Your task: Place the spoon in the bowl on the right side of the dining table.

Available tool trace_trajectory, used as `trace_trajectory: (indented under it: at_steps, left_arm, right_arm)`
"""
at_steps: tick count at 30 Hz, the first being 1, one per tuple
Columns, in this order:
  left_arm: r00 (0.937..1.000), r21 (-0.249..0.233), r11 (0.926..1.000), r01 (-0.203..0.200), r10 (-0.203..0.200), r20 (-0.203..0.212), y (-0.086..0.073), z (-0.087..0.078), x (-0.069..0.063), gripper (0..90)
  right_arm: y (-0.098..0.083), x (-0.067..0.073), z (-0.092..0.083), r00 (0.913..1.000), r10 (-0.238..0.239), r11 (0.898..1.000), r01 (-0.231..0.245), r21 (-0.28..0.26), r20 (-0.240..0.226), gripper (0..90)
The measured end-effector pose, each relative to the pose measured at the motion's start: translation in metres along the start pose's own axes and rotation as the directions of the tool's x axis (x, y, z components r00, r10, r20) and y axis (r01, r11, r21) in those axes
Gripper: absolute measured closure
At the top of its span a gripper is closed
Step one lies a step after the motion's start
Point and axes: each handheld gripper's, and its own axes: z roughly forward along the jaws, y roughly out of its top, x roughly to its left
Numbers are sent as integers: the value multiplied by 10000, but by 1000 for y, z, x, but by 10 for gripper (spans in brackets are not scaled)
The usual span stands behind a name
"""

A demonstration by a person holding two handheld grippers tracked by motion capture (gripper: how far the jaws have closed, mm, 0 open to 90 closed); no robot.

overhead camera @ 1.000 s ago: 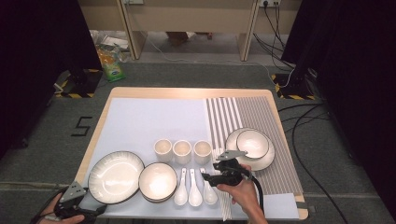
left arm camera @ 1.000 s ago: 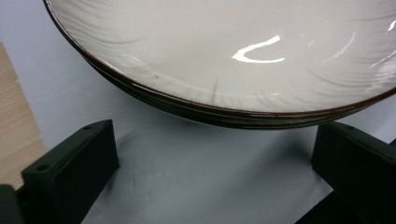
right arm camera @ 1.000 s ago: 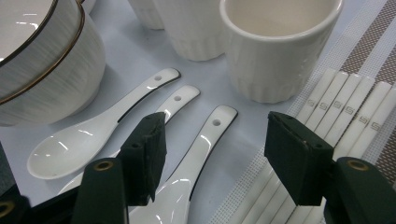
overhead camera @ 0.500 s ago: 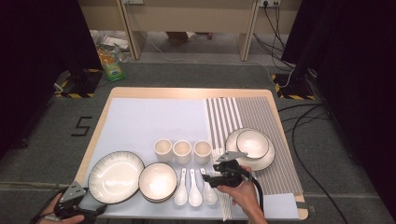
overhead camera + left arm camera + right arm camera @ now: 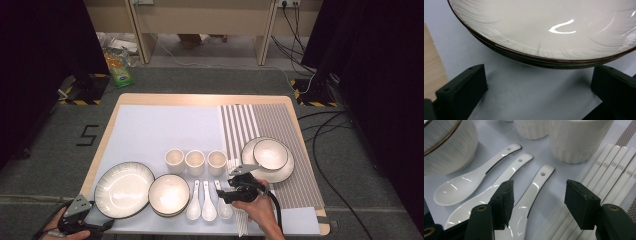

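My right tongs [image 5: 227,190] hang low over the near edge of the table [image 5: 200,99], close to the near right corner. The two black jaws stand apart. In the right gripper view one white spoon [image 5: 531,195] lies between them, but the pads do not press on it. It is the spoon [image 5: 223,202] nearest to the chopsticks. Two more white spoons [image 5: 471,182] lie side by side next to it on the pale blue mat [image 5: 165,130]. They do not touch each other. On the other side of my right tongs lie the white chopsticks [image 5: 609,172], packed close together at the edge of the striped mat [image 5: 280,125]. Three small white cups [image 5: 195,161] stand in a row just past the spoons. A striped bowl [image 5: 446,142] sits beside the spoon bowls.

My left tongs [image 5: 82,220] are at the near left corner of the table. Their jaws stand wide apart too, with nothing between them. In the left gripper view the big plate [image 5: 544,30] with a dark rim is right in front of them, but the jaws do not touch it. The plate [image 5: 124,182] lies near the near left corner, just beside the bowl [image 5: 169,194].

A small bowl on a saucer [image 5: 270,157] sits on the striped mat, near the right edge of the table.
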Motion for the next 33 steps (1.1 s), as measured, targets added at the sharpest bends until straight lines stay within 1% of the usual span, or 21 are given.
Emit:
trace_trajectory:
  at_steps: [3, 4, 6, 8, 10, 13, 15, 16, 20, 22, 23, 25, 26, 27, 28, 31, 33]
  left_arm:
    - [10000, -18, 10000, 1, -1, -12, 0, 0, 0, 0]
    - [10000, 7, 10000, -32, 32, 2, 0, 0, 0, 0]
    - [10000, -7, 10000, -23, 23, 0, 0, 0, 0, 0]
    - [10000, -40, 10000, -26, 26, -10, -1, 0, 0, 0]
    - [10000, -13, 10000, -24, 24, 5, 0, 0, 0, 0]
    - [10000, -46, 10000, -2, 2, 3, -1, 0, 0, 0]
    - [10000, -3, 10000, -24, 24, 2, 0, 0, 0, 0]
    - [10000, 13, 10000, -32, 32, -3, 0, 0, 0, 0]
    - [10000, -17, 10000, 12, -12, 6, -1, 0, 0, 0]
    - [10000, 15, 10000, -33, 33, -17, 0, 0, 0, 0]
    - [10000, -2, 10000, -19, 19, -15, 0, 0, 0, 0]
    - [10000, -89, 10000, 14, -14, -17, -1, 0, 0, 0]
    - [10000, -89, 10000, 14, -14, -17, -1, 0, 0, 0]
    - [10000, -42, 10000, 8, -8, -15, 0, 0, 0, 0]
    - [10000, -18, 10000, 0, 0, -9, 0, 0, 0, 0]
    - [10000, -100, 9999, 11, -11, -25, -1, 0, 0, 0]
    - [10000, -17, 10000, 0, 0, -2, 0, 0, 0, 0]
  right_arm:
    - [0, 1, 3, 9999, -75, 9999, 74, 107, 81, 432]
    - [0, 2, 4, 9998, -83, 9999, 81, 110, 200, 441]
    - [0, 5, 6, 9997, -152, 9996, 148, 241, 168, 444]
    - [0, 7, 8, 9994, -161, 9995, 152, 275, 306, 452]
    - [1, 9, 9, 9994, -215, 9992, 205, 336, 285, 462]
    - [2, 11, 13, 9987, -301, 9978, 276, 604, 407, 476]
    - [2, 13, 17, 9977, -486, 9951, 443, 885, 476, 498]
    - [2, 14, 19, 9978, -483, 9941, 437, 995, 449, 505]
    - [4, 14, 21, 9969, -479, 9934, 411, 1066, 618, 548]
    - [4, 14, 21, 9973, -367, 9942, 300, 1036, 633, 567]
    - [4, 15, 21, 9971, -387, 9946, 322, 985, 650, 595]
    - [5, 17, 23, 9990, -239, 9954, 203, 939, 370, 641]
    - [5, 17, 23, 9990, -239, 9954, 203, 939, 370, 641]
    - [5, 19, 23, 9989, -307, 9949, 270, 971, 367, 660]
    - [7, 21, 25, 9990, -376, 9945, 349, 988, 255, 682]
    - [7, 21, 26, 9997, -179, 9952, 164, 969, 151, 703]
    - [8, 19, 26, 9999, -113, 9955, 105, 937, 84, 719]
